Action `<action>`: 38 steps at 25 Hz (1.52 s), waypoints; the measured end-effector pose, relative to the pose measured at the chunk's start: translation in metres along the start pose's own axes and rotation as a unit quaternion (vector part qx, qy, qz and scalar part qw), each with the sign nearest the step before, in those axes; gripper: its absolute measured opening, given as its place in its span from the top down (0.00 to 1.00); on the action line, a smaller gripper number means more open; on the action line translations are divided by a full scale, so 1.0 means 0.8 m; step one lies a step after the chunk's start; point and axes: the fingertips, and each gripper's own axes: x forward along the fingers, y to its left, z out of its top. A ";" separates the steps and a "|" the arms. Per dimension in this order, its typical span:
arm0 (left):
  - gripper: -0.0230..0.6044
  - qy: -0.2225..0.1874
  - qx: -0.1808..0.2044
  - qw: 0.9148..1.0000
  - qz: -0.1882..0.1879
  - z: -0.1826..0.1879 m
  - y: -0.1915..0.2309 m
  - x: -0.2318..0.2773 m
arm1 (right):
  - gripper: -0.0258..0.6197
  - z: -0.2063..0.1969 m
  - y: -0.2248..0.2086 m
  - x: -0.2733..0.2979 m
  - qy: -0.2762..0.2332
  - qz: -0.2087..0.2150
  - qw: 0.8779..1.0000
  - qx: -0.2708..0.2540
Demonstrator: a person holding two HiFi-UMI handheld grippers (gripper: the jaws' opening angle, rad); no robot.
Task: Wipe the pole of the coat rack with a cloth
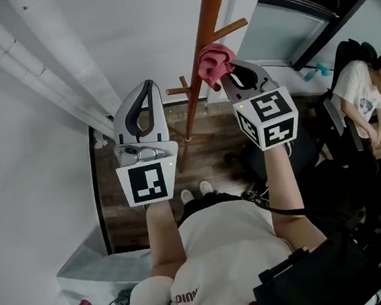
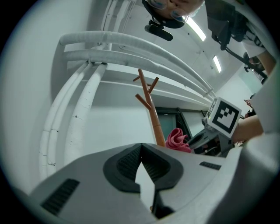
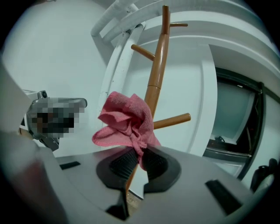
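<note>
One crumpled pink cloth (image 3: 124, 118)

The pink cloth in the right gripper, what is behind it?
Behind the pink cloth, held by the right gripper, stands the coat rack's brown pole. The cloth covers part of it, so contact cannot be seen.

Crumpled pink cloth (image 1: 213, 61) (bunched into folds) against upright reddish-brown wooden coat-rack pole (image 1: 211, 7)
</note>
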 end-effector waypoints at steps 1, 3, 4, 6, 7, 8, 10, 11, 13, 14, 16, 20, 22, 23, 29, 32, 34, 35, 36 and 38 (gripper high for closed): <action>0.94 -0.001 -0.001 1.000 0.000 0.000 0.000 0.000 | 0.89 0.003 -0.002 -0.004 -0.003 -0.004 1.000 -0.001; 0.94 -0.001 0.000 1.000 0.001 0.002 0.001 -0.001 | 0.89 0.010 -0.004 -0.011 -0.011 -0.011 1.000 -0.007; 0.94 -0.002 0.001 1.000 0.000 0.004 0.001 -0.001 | 0.89 0.014 -0.006 -0.015 -0.015 -0.014 1.000 -0.010; 0.94 -0.002 0.001 1.000 -0.001 0.007 0.000 -0.003 | 0.89 0.021 -0.010 -0.025 -0.022 -0.022 0.999 -0.015; 0.94 -0.002 0.002 1.000 -0.001 0.008 0.001 -0.003 | 0.89 0.024 -0.012 -0.030 -0.026 -0.026 0.999 -0.017; 0.94 -0.003 0.004 1.000 -0.002 0.008 0.001 -0.004 | 0.89 0.027 -0.014 -0.035 -0.030 -0.030 0.999 -0.017; 0.94 -0.002 0.005 1.000 -0.001 0.009 0.002 -0.004 | 0.89 0.032 -0.018 -0.042 -0.038 -0.037 0.998 -0.016; 0.94 -0.002 0.005 1.000 -0.001 0.009 0.002 -0.005 | 0.89 0.033 -0.021 -0.045 -0.042 -0.041 0.998 -0.015; 0.94 -0.002 0.003 1.000 -0.002 0.009 0.001 -0.006 | 0.89 0.032 -0.026 -0.051 -0.046 -0.050 0.998 -0.012; 0.94 0.000 0.003 1.000 -0.003 0.008 -0.001 -0.006 | 0.89 0.029 -0.029 -0.053 -0.047 -0.055 0.997 -0.010; 0.94 0.003 0.001 1.000 -0.003 0.006 -0.003 -0.009 | 0.89 0.021 -0.035 -0.056 -0.048 -0.065 0.997 0.000; 0.94 0.003 -0.009 1.000 0.005 0.004 -0.001 -0.013 | 0.89 -0.006 -0.046 -0.055 -0.046 -0.073 0.996 0.035; 0.94 0.005 -0.012 1.000 0.008 0.002 0.000 -0.016 | 0.89 -0.022 -0.046 -0.051 -0.036 -0.076 0.996 0.042; 0.94 0.007 -0.013 1.000 0.009 0.000 0.000 -0.017 | 0.89 -0.031 -0.045 -0.049 -0.031 -0.077 0.996 0.044; 0.94 0.032 -0.017 0.999 0.011 -0.022 -0.006 -0.027 | 0.89 -0.079 -0.040 -0.037 -0.014 -0.086 0.995 0.055; 0.94 0.045 -0.020 0.999 0.015 -0.033 -0.005 -0.033 | 0.89 -0.100 -0.035 -0.031 -0.008 -0.091 0.994 0.054; 0.94 0.054 -0.022 0.998 0.018 -0.041 -0.004 -0.036 | 0.89 -0.116 -0.032 -0.025 -0.001 -0.091 0.994 0.059; 0.94 0.058 -0.023 0.998 0.019 -0.045 -0.003 -0.038 | 0.89 -0.123 -0.029 -0.022 0.003 -0.089 0.994 0.062; 0.94 0.062 -0.024 0.998 0.020 -0.049 -0.003 -0.039 | 0.89 -0.130 -0.026 -0.017 0.008 -0.087 0.994 0.064; 0.94 0.070 -0.026 0.997 0.022 -0.056 -0.001 -0.043 | 0.89 -0.141 -0.017 -0.008 0.017 -0.080 0.994 0.065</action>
